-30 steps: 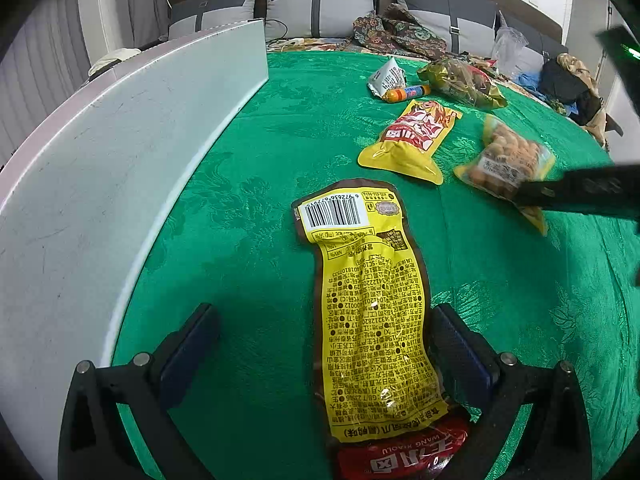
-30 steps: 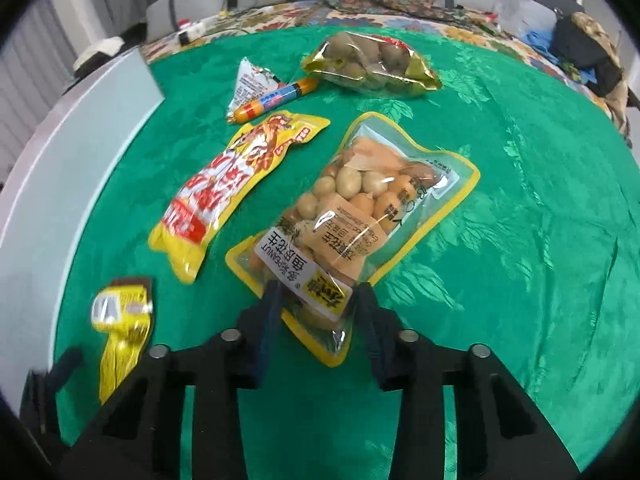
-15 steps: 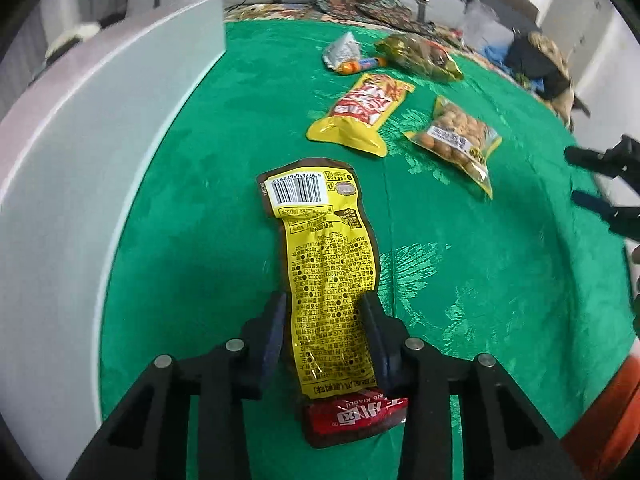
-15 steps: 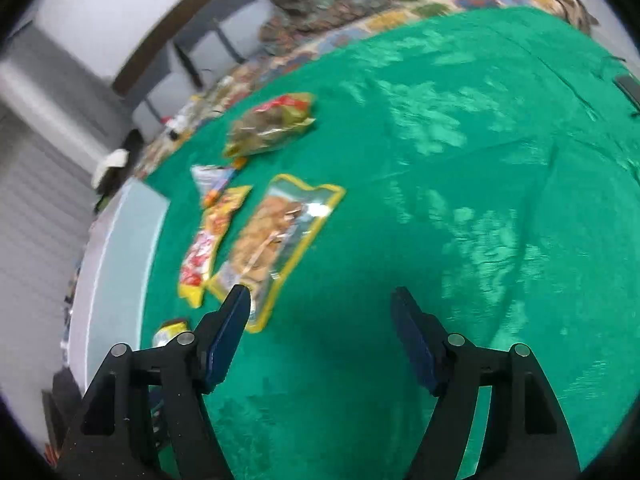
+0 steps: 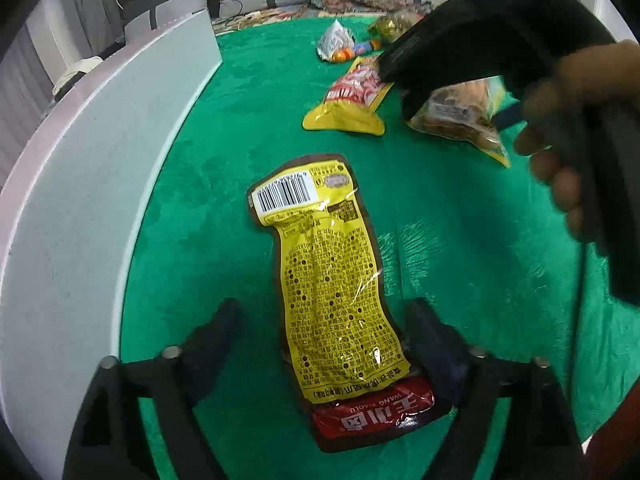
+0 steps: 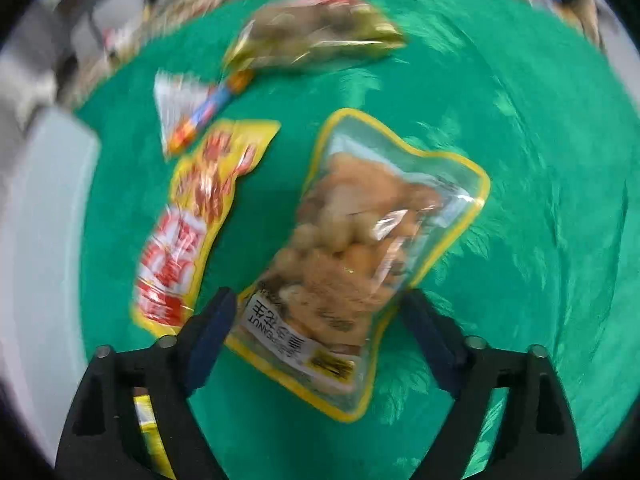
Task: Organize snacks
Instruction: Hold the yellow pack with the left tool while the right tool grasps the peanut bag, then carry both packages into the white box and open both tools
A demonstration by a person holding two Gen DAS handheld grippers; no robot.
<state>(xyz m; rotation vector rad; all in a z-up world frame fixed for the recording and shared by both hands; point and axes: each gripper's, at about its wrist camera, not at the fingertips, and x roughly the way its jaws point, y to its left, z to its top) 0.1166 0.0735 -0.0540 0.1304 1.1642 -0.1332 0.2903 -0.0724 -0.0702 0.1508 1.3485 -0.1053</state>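
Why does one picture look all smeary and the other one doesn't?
Right wrist view: everything is streaked with motion blur, even the peanut bag and green cloth. Left wrist view: sharp on the yellow packet, with glare on its wrapper; only the nearby hand looks soft.

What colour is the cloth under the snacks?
Green cloth, with a faint leafy pattern; clearest in the left wrist view.

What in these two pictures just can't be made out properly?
- Left wrist view: the peanut bag and the red-and-yellow packet are partly covered by the right gripper.
- Right wrist view: motion blur smears the printing on the red-and-yellow packet.
- Right wrist view: the long yellow packet hides behind the gripper's frame.
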